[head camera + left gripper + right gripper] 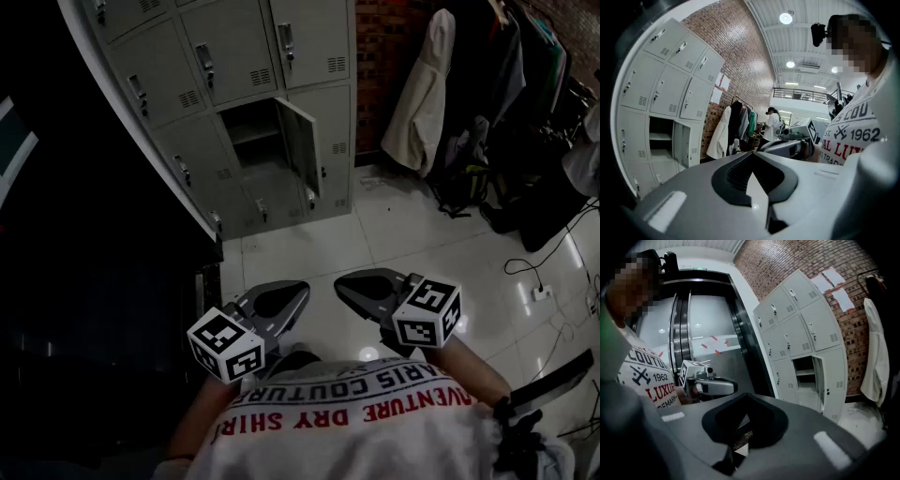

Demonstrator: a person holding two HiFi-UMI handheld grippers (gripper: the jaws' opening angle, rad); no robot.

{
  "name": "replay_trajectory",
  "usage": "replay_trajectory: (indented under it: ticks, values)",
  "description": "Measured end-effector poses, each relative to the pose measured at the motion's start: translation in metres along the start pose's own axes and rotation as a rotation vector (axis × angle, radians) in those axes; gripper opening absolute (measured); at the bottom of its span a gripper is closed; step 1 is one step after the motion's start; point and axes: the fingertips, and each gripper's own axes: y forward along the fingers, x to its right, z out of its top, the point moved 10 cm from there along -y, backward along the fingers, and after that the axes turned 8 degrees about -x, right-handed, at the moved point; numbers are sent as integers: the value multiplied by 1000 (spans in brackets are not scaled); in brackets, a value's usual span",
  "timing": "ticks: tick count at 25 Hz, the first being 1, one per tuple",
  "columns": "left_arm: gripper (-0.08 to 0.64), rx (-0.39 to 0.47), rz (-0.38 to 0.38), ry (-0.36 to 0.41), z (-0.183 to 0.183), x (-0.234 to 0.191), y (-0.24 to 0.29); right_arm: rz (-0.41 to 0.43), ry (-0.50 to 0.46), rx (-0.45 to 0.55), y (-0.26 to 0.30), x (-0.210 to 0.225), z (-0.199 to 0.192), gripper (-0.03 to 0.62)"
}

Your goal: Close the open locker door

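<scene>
Head view shows the locker door (302, 141) standing open at roughly a right angle to the grey locker bank (234, 56), in the second row up from the floor. It seems to hinge on the right side of its compartment (248, 131), with the free edge swung out toward me.

I judge it to be thin sheet metal: light, stiff, and free on its hinges, with a smooth painted face that would slip under a pinch. I would not grasp it at all. A push on the outer face near the free edge, well away from the hinge, should swing it in, and it will probably want a firm last nudge to latch.

Both tools are held low against my body, over the tiled floor (375, 234). The left hand-held gripper (281, 302) has its jaws together with nothing between them, and so does the right hand-held gripper (364, 287). The door is well apart from both, ahead and slightly left. The right gripper view has it off to the right of the jaws (819, 380), and its outer face is turned to my right, so I judge the right tool better placed for the push.
</scene>
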Motion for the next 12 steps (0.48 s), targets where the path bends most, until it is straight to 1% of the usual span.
replay_trajectory:
  ticks: [4, 7, 12]
  values:
    - [5, 9, 4, -16, 2, -5, 2, -13, 15, 1, -4, 8, 1, -3]
    - [5, 15, 16, -20, 3, -18, 7, -22, 12, 6, 0, 19, 3, -2]
    - [5, 13, -3, -9, 4, -43, 19, -38, 13, 9, 17, 44, 11, -2]
